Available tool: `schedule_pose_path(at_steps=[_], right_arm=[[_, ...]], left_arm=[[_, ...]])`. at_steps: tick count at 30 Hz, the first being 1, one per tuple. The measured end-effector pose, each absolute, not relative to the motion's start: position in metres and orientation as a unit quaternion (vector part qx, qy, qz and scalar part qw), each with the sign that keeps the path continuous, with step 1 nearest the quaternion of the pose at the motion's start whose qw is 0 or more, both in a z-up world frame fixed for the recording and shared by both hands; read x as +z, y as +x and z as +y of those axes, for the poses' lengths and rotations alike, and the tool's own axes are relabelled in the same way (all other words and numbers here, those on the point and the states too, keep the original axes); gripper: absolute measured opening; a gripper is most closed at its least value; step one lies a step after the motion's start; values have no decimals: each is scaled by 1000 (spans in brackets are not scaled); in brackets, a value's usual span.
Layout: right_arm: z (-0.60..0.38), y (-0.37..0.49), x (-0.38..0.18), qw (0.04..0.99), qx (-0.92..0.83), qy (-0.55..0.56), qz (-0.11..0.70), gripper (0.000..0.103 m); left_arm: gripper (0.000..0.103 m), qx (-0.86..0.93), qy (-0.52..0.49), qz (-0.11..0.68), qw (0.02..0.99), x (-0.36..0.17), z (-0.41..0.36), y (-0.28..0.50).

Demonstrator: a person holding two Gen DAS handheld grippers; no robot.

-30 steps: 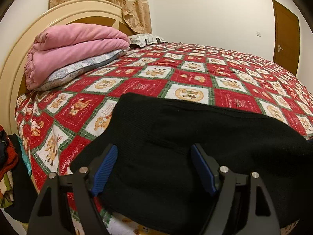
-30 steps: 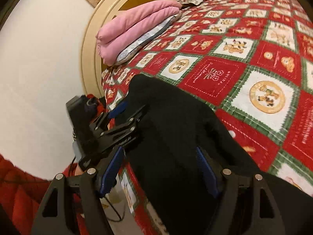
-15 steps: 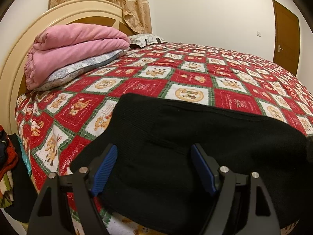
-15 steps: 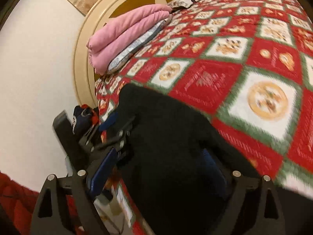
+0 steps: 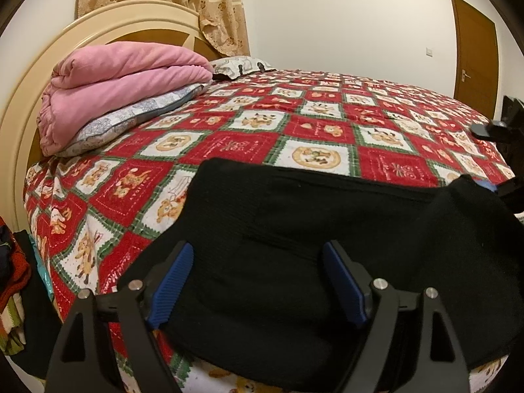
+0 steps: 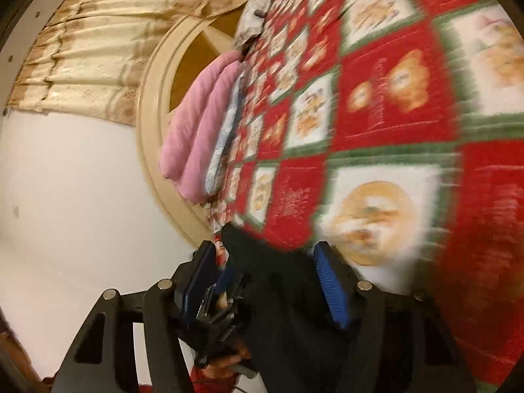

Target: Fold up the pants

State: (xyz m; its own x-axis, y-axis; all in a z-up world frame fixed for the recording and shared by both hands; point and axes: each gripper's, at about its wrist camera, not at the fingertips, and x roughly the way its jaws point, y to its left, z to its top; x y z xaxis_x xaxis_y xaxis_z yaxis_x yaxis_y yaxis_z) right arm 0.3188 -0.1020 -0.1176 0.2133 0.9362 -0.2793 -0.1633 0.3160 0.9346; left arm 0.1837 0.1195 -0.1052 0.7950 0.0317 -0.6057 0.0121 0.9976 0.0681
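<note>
Black pants (image 5: 294,245) lie flat at the near edge of my bed (image 5: 229,144). Left gripper (image 5: 258,281) spread wide over them, pads clear. Right gripper (image 6: 265,281) has just been closing, cloth between; grip unclear through blur.

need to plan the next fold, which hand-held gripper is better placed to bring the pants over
Right. The right hand-held gripper is at the raised end of the black pants, its jaws just closing around the cloth. The left hand-held gripper stands open over the flat part.
</note>
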Motion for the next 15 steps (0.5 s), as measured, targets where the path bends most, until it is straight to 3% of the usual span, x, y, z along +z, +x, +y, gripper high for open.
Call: schedule_pose_path(at_steps=[5,9,12,13,15], right_arm=[[-213,282,-84,782,242,388,422,64],[-291,237,-62,865,5,292,408,65],[-330,232,-59,875,-173,187,411,72],[-340,235,-63,869,-215,158,416,80],[-351,249,-79,845,-267,117,448,80]], left_arm=[[86,9,34,322,946,-104,119,184],[86,17,33,323,946,-104,119,184],[88,26,31,326,944,-104,118,184],[88,28,29,328,944,-104,117,184],[89,33,29,329,943,-104,117,184]])
